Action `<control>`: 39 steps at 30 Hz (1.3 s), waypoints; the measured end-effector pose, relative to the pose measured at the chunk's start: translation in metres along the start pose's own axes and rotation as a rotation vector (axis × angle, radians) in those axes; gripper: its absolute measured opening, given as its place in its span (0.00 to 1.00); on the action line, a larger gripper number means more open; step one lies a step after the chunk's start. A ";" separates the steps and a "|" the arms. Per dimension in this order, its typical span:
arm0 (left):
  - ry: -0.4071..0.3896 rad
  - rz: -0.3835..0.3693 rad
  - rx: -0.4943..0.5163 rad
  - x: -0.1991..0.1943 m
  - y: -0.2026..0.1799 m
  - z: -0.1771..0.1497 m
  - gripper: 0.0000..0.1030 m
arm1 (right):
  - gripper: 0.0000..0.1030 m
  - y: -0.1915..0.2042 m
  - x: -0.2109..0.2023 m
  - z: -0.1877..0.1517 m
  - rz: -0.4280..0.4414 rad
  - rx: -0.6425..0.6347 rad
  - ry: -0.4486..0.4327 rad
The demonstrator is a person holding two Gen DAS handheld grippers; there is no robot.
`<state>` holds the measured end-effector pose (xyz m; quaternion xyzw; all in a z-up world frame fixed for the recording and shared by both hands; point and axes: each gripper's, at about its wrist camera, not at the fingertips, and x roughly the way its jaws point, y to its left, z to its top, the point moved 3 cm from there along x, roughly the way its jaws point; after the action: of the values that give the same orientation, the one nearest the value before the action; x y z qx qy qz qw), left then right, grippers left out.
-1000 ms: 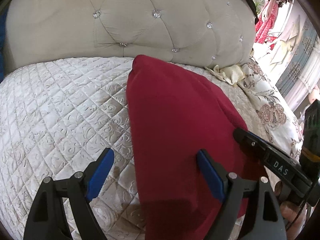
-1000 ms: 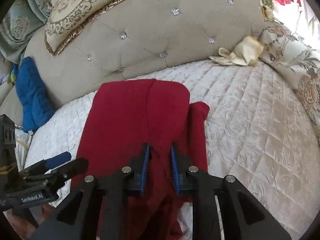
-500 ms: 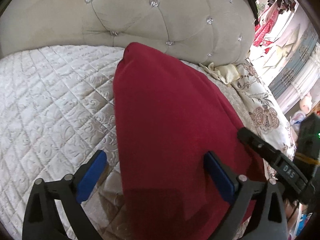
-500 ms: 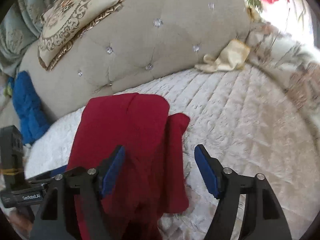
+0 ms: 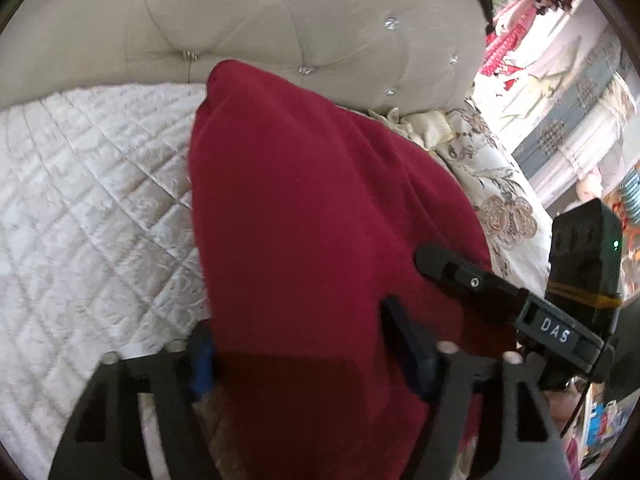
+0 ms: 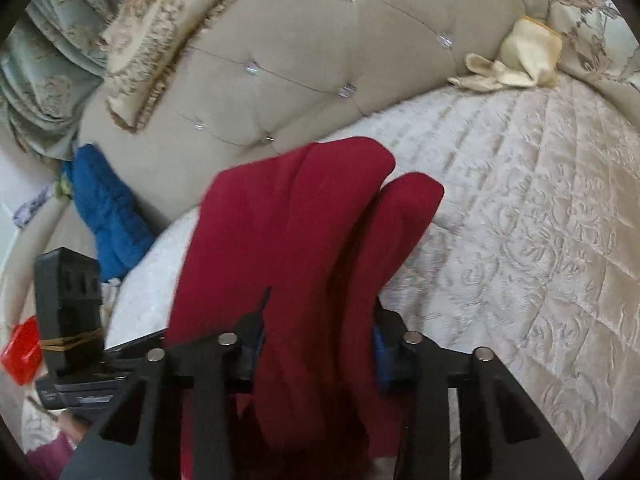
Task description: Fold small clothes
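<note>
While both grippers' jaws are closing w/ the red garment point(image 5: 312, 216) between them, L gripper point(image 5: 304, 354) & R gripper point(image 6: 318, 346) straddle its near end, cloth stretching across quilted bedspread point(image 6: 540, 208) toward tufted headboard point(image 5: 320, 20).

Plain deep-red garment point(image 5: 320, 220) on a cream quilted bedspread point(image 5: 88, 216); behind the garment, a beige button-tufted headboard point(image 6: 320, 40); beside that, a blue cloth point(image 6: 108, 208).
</note>
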<state>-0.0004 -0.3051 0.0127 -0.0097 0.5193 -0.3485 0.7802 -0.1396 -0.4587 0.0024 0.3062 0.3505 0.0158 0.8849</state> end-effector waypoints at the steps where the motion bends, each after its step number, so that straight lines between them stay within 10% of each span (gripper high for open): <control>1: 0.002 -0.006 0.003 -0.009 -0.001 0.000 0.59 | 0.15 0.009 -0.005 -0.001 0.016 0.002 -0.004; 12: 0.020 0.120 -0.067 -0.110 0.028 -0.070 0.59 | 0.17 0.096 -0.017 -0.054 0.155 0.037 0.093; 17: 0.030 0.178 -0.096 -0.099 0.049 -0.105 0.71 | 0.29 0.092 -0.002 -0.092 -0.034 0.004 0.151; 24: -0.137 0.351 -0.020 -0.141 0.039 -0.113 0.73 | 0.27 0.151 -0.067 -0.105 -0.047 -0.245 0.014; 29: -0.174 0.406 -0.035 -0.154 0.042 -0.123 0.73 | 0.15 0.168 -0.039 -0.127 -0.081 -0.391 0.091; 39: -0.285 0.478 0.020 -0.182 0.021 -0.137 0.73 | 0.14 0.153 -0.041 -0.141 -0.154 -0.306 0.075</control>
<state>-0.1404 -0.1410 0.0878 0.0717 0.3884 -0.1550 0.9055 -0.2309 -0.2700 0.0323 0.1393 0.3990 0.0128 0.9062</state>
